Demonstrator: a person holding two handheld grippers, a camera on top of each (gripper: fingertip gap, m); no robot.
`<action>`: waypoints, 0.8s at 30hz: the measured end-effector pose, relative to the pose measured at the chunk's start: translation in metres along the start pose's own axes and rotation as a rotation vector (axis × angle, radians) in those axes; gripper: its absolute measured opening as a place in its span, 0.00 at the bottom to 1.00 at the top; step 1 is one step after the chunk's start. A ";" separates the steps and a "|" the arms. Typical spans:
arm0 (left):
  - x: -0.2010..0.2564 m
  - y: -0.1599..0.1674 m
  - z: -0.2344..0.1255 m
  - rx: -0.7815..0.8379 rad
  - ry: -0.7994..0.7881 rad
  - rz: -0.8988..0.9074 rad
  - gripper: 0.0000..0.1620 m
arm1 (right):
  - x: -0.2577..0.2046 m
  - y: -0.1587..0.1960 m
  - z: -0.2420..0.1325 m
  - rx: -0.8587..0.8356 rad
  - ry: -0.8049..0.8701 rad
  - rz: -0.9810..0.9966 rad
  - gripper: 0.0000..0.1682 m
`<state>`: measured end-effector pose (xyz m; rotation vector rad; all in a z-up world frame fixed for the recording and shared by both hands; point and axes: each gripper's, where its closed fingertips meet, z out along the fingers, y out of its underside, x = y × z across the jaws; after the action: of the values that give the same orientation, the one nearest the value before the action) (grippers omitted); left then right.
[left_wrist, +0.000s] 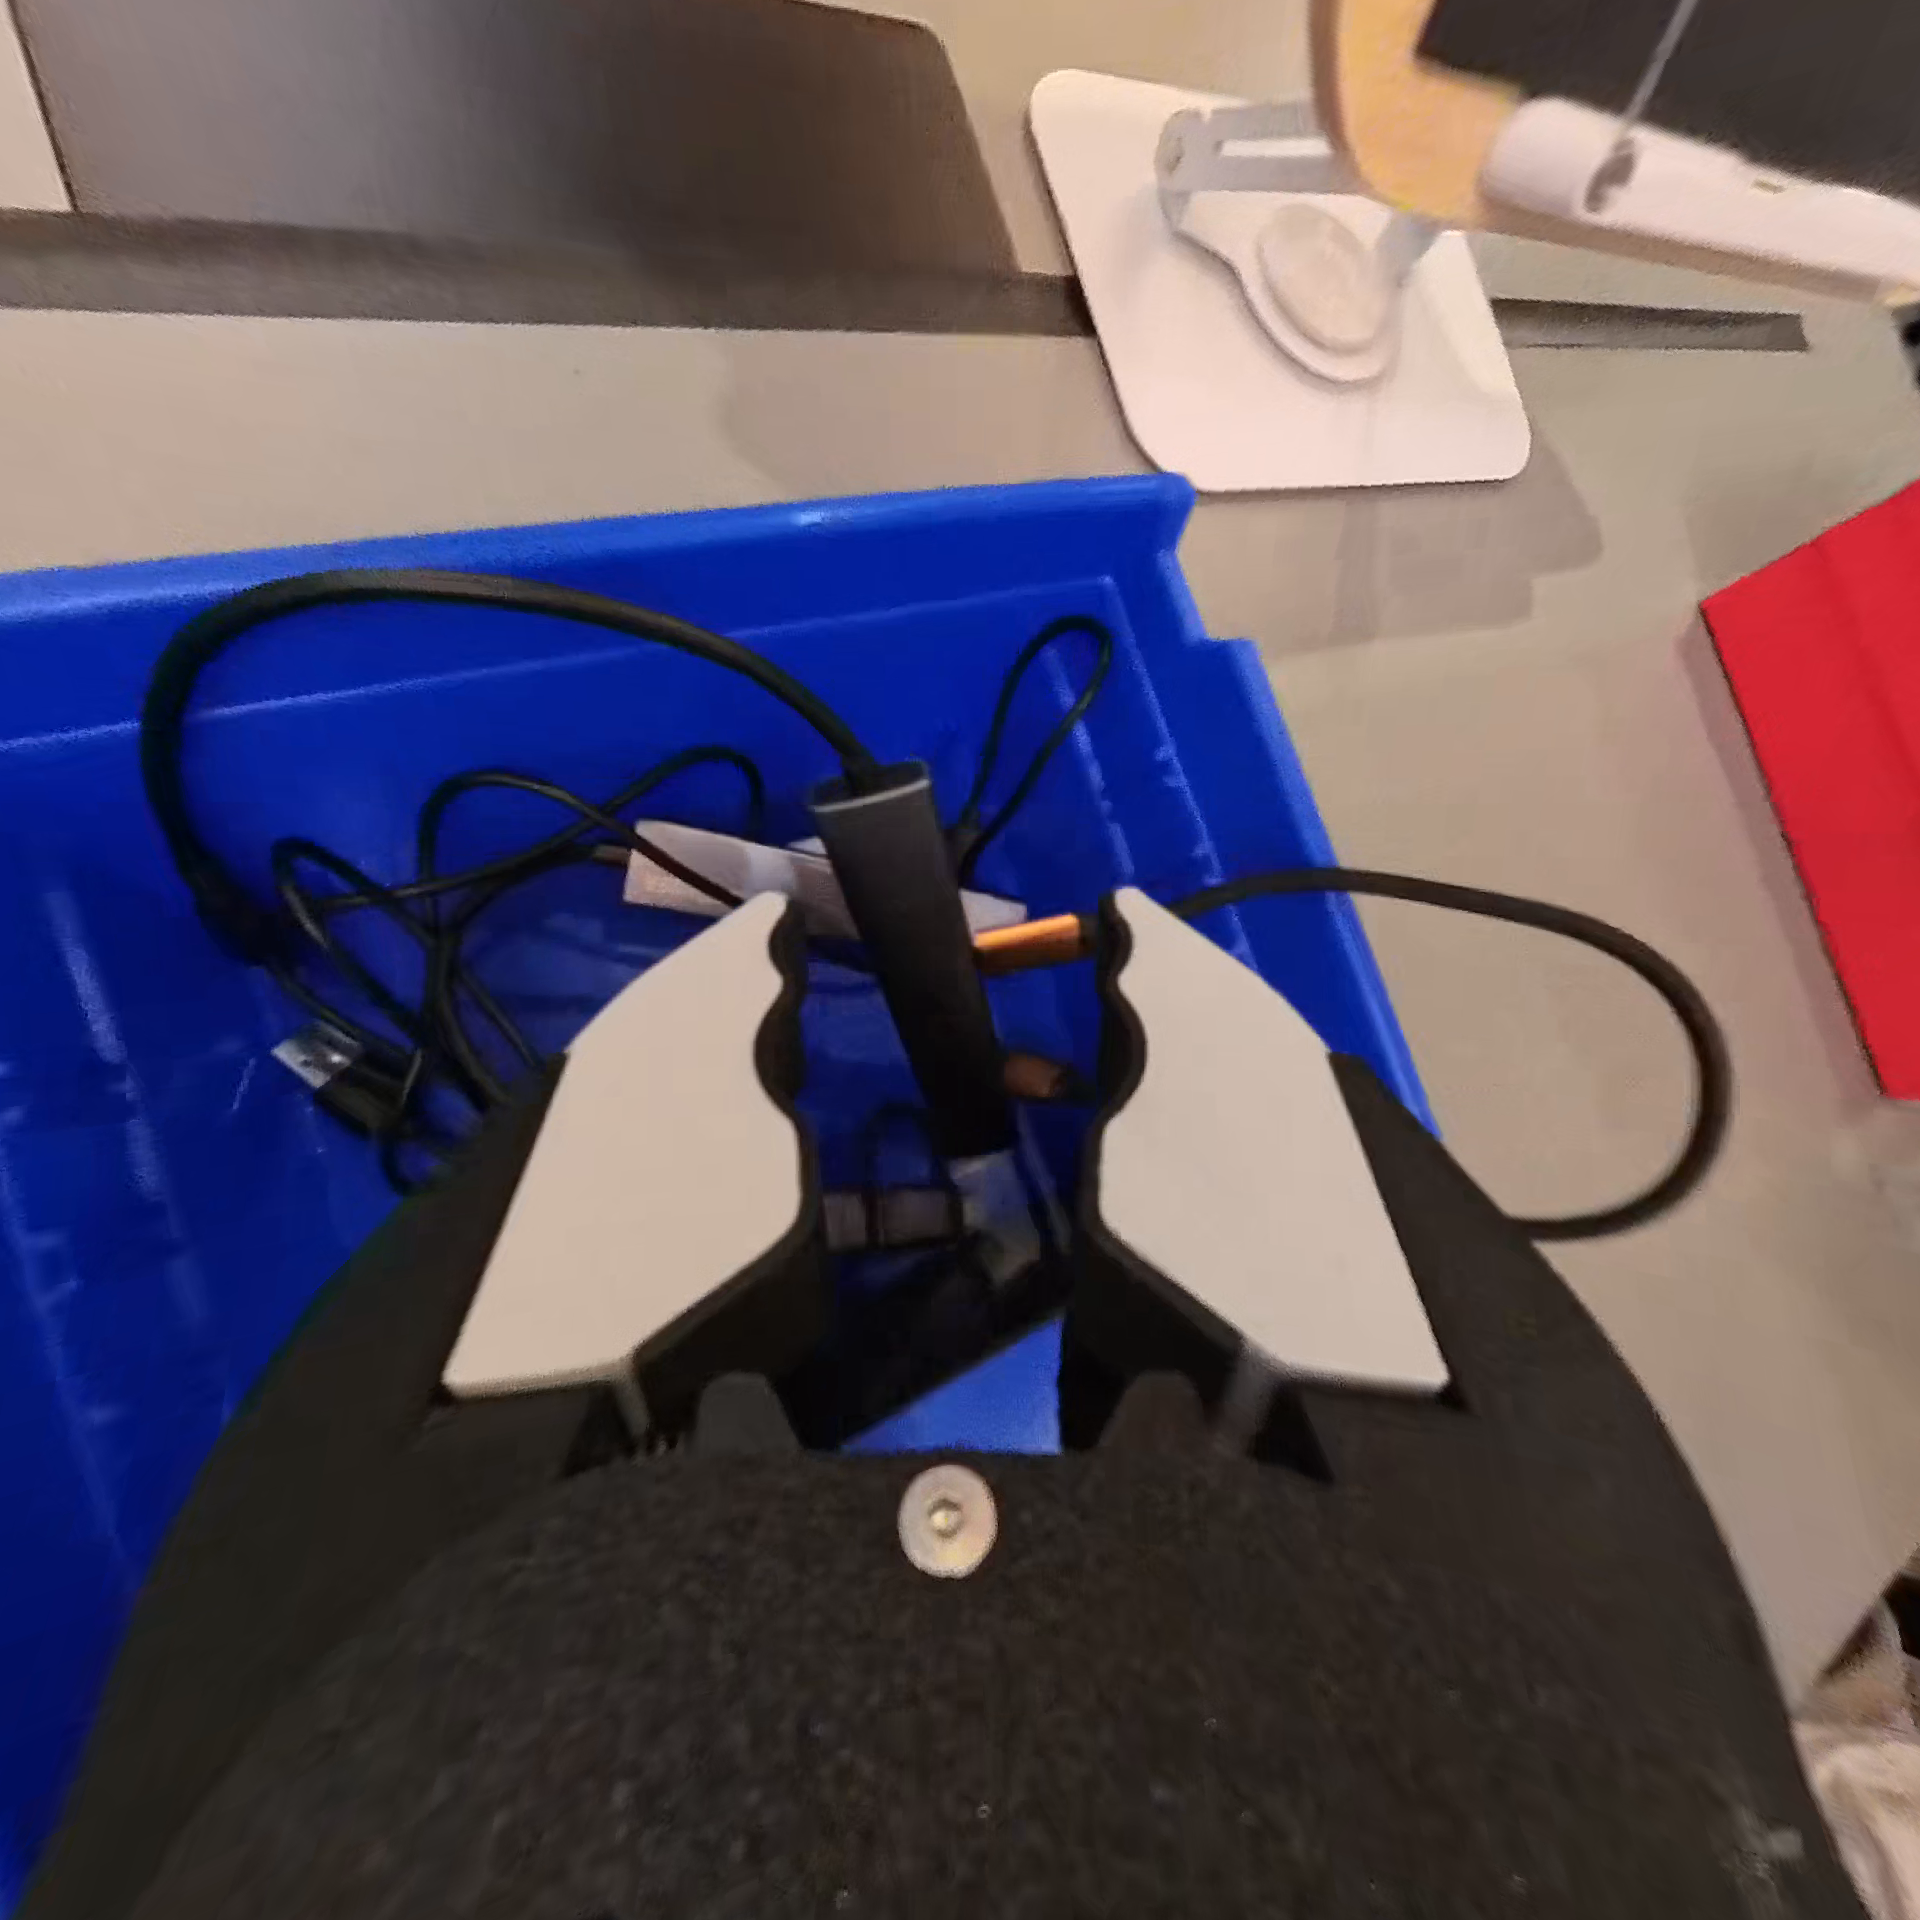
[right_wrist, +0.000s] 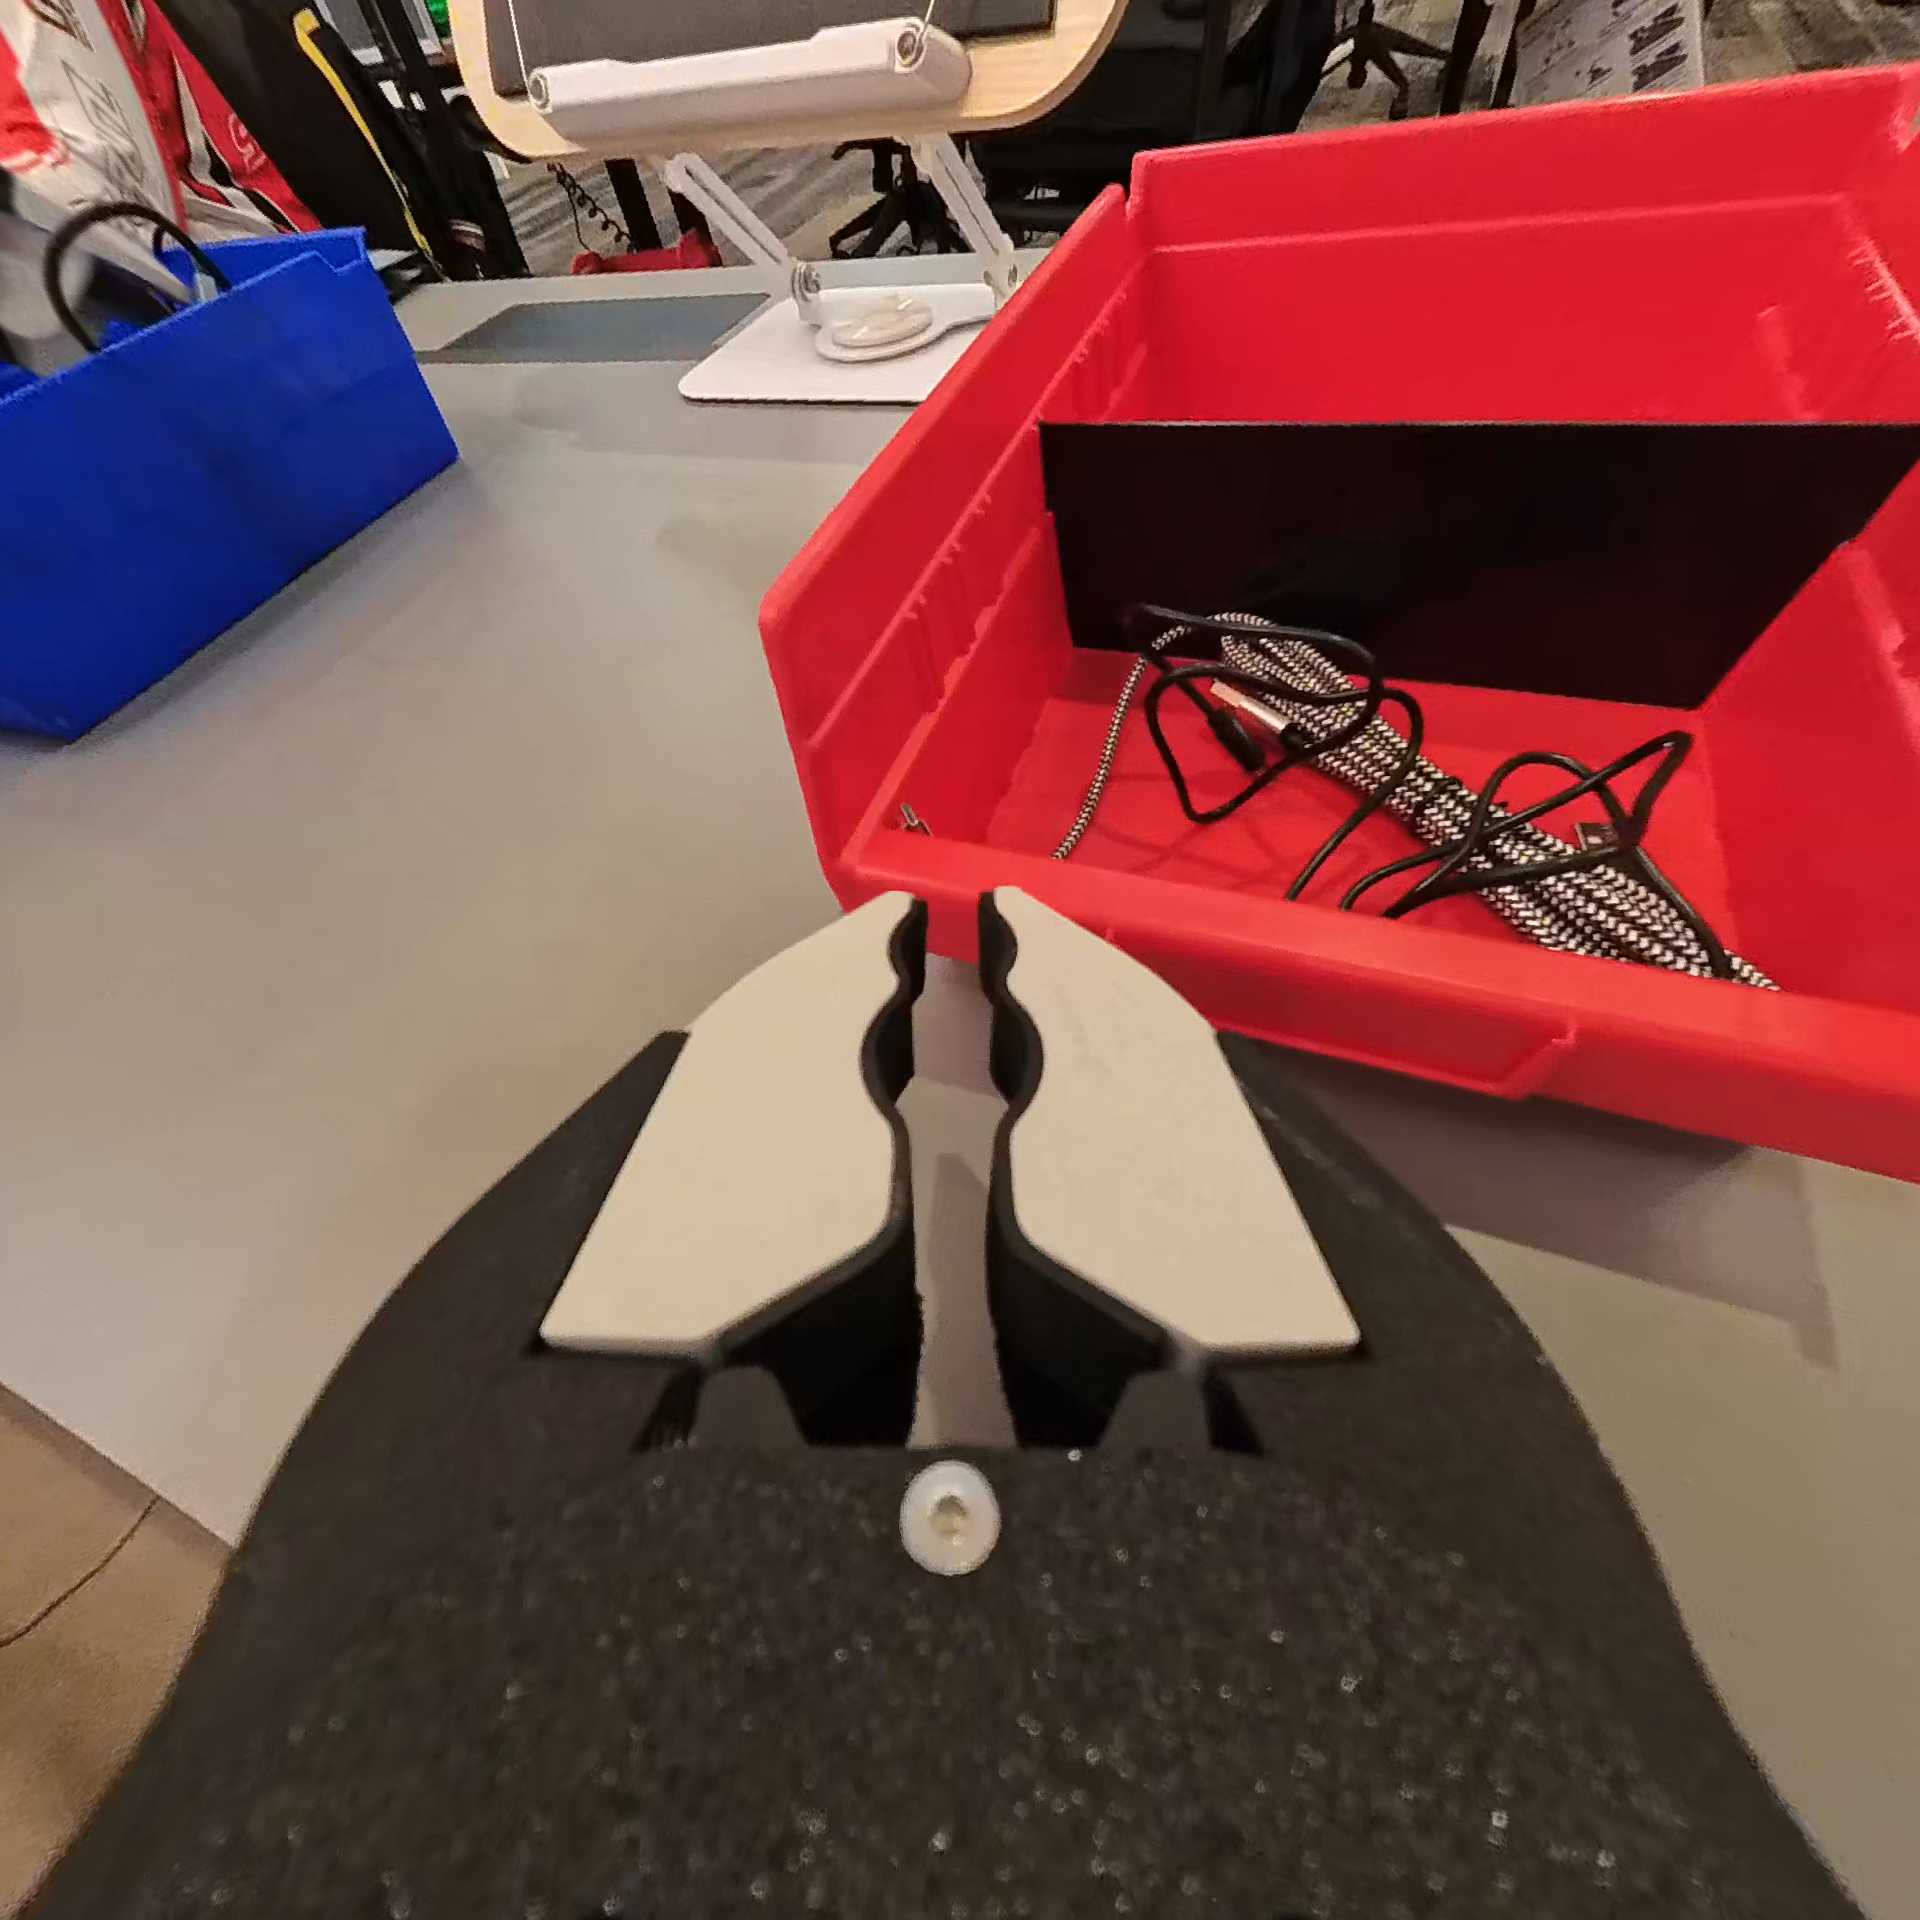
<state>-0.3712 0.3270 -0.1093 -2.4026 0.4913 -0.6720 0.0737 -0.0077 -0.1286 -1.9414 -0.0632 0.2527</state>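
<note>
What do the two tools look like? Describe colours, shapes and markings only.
The left tool and right tool match. Each has two flat light-grey fingers edged in black with wavy, scalloped inner faces, on a rounded black grainy body. A silver hex screw sits centred behind them.

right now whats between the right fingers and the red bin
Only bare grey tabletop. In the right wrist view the right gripper, nearly closed and empty, hovers just short of the red bin front lip, with nothing in that short gap.

Office workspace.
Grey counter (right_wrist: 416, 831) carries a white monitor stand (right_wrist: 831, 343); rolling office chairs (right_wrist: 894, 197) stand on patterned carpet behind; plastic parts bins hold cables.
</note>
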 end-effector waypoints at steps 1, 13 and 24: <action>-0.006 -0.001 0.006 0.001 -0.017 -0.006 0.33 | 0.001 0.000 -0.001 0.001 0.000 0.002 0.05; 0.022 -0.048 -0.041 0.236 -0.046 0.198 0.14 | -0.008 0.003 0.001 -0.018 -0.032 0.008 0.04; 0.215 -0.135 -0.181 0.578 0.109 0.508 0.14 | -0.015 -0.007 -0.005 0.034 -0.038 -0.024 0.03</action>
<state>-0.2757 0.2463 0.1763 -1.6211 0.7920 -0.6089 0.0602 -0.0121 -0.1180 -1.9006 -0.1064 0.2733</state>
